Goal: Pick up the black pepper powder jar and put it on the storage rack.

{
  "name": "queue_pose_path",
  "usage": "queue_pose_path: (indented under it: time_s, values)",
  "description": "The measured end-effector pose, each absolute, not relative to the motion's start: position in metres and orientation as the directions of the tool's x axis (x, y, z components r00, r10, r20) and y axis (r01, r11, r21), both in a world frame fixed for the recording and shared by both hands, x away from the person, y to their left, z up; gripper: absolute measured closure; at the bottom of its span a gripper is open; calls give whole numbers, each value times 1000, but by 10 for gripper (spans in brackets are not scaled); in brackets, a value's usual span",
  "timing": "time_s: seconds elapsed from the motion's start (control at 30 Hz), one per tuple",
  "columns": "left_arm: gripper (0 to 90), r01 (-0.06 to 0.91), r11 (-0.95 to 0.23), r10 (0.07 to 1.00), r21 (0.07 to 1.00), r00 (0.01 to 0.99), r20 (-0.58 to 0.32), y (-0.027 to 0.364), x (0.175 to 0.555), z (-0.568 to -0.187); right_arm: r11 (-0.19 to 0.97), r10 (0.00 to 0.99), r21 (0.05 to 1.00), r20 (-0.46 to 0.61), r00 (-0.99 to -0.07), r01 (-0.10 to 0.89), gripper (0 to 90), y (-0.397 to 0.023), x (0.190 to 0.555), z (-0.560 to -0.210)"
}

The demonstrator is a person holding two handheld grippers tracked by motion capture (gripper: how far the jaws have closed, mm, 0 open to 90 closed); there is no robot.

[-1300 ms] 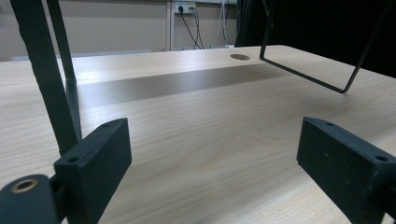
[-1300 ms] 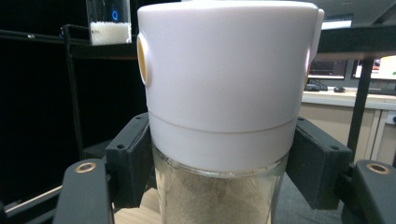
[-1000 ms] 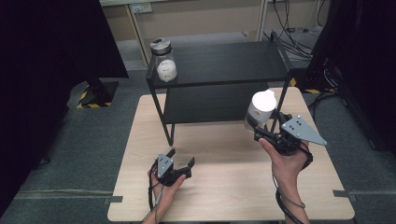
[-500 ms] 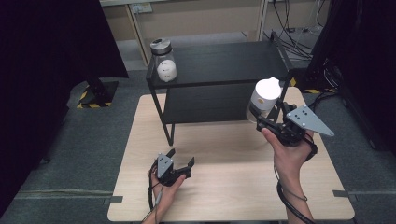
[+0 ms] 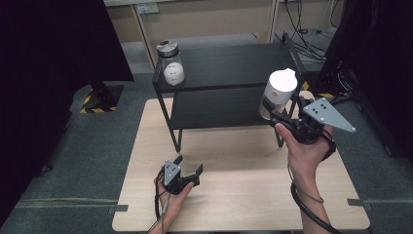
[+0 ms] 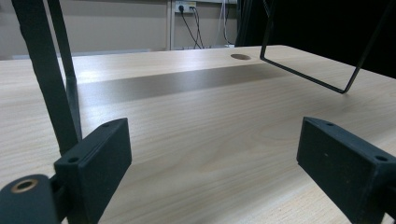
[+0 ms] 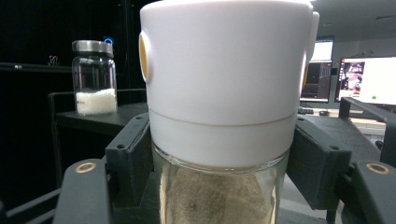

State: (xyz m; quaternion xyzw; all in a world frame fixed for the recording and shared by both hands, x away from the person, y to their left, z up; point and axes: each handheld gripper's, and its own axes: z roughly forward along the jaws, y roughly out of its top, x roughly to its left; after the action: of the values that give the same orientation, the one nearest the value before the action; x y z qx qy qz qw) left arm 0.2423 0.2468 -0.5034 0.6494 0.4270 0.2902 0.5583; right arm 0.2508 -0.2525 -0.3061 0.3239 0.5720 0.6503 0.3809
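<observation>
High view showed two jars: your right gripper (image 5: pixel 272 115) pinched the white-lidded jar (image 5: pixel 277 95); your left gripper (image 5: pixel 187 166) stood spread; the steel-lidded jar (image 5: pixel 170 63) had unreadable labels.

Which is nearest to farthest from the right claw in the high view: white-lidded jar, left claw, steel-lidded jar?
1. White-lidded jar: gripped in the right claw, beside the shelf's right end.
2. Left claw: open, low on the table, toward its left.
3. Steel-lidded jar: far left corner of the black shelf.
</observation>
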Motion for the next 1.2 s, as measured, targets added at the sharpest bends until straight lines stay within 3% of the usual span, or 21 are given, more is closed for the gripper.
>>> queue_pose_path:
  time_s: [1.2]
  values:
    - [93, 234, -11, 878, 972, 468, -103, 248, 243, -503, -90, 885, 988, 21, -465, -127, 307, -250, 277, -243]
